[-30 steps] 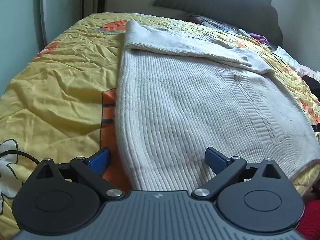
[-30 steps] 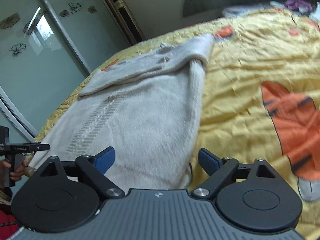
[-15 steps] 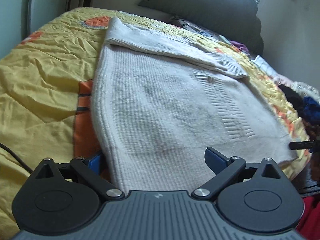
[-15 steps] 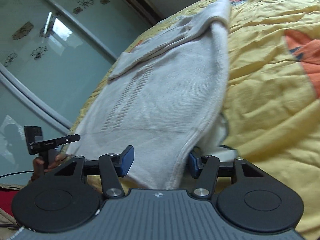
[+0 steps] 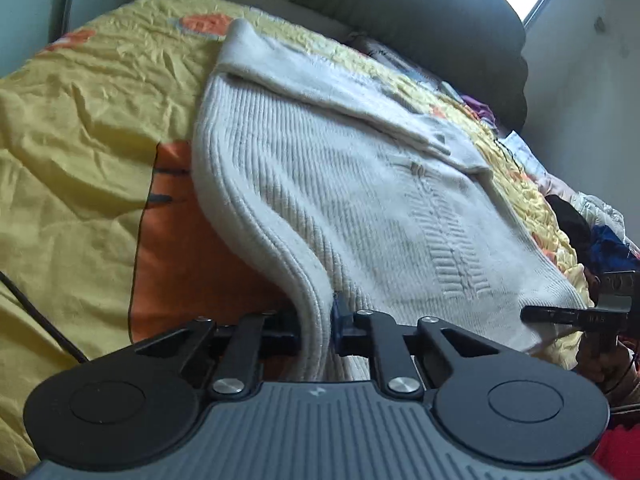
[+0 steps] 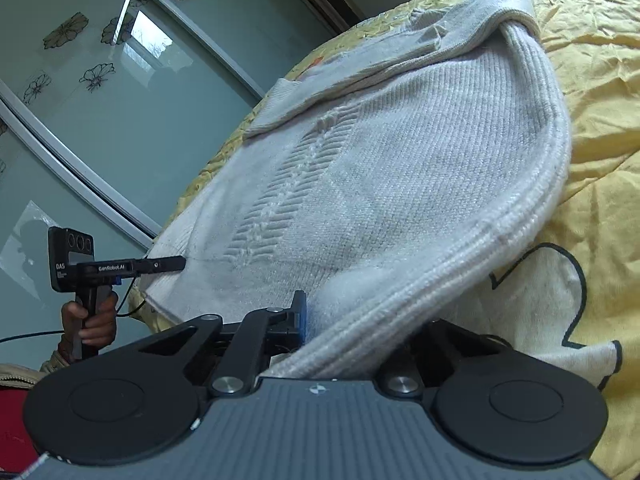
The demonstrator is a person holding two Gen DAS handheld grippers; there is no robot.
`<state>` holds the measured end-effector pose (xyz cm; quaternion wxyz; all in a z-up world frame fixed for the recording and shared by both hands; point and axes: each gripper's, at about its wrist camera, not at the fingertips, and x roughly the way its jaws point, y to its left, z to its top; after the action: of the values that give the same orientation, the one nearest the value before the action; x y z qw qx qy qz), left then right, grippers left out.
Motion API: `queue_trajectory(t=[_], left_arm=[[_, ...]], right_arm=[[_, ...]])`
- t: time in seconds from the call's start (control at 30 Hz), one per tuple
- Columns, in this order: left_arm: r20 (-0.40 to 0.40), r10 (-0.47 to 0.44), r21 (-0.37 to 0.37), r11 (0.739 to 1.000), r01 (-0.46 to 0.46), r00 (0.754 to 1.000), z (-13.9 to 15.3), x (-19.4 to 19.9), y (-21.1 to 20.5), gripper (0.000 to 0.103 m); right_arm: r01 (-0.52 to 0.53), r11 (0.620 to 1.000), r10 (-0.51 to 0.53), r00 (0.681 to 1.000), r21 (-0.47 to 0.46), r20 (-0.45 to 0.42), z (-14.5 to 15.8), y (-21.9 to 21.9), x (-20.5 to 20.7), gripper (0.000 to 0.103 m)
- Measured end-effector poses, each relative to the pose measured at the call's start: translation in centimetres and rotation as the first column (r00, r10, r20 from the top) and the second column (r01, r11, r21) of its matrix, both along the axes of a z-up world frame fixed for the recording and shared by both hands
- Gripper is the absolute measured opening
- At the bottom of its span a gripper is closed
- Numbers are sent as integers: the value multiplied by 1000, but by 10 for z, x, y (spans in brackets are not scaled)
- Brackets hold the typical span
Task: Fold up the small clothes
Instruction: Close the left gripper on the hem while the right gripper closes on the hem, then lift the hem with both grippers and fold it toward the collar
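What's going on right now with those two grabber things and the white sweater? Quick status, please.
Left tool shut on sweater hem corner. Right tool shut on the other corner. Hem lifted off yellow bedspread. Nothing in the way.

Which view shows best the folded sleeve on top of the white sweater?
The left wrist view: the sleeve lies across the sweater from shoulder to cuff, unobstructed. The right wrist view shows it too, but farther off and more foreshortened.
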<state>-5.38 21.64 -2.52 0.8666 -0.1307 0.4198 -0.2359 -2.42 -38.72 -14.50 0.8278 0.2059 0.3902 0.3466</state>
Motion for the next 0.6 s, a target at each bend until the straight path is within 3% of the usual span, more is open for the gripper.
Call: queue_trajectory(t=[0.2,0.4,0.6], left_arm=[[179,5,-67,998,7,984,42,-1,-11,14],[235,47,-105,994,-23,971,67,19,-23,14],[275,76,-73,996,-58,958,73,33,-34,14]], right_arm=[[-18,1000,18,995,4,97,26,-2,1,17],[-2,1000,2,977,1,211,62,-4,19,17],[79,997,-78,969,6,233,72,-8,45,17]])
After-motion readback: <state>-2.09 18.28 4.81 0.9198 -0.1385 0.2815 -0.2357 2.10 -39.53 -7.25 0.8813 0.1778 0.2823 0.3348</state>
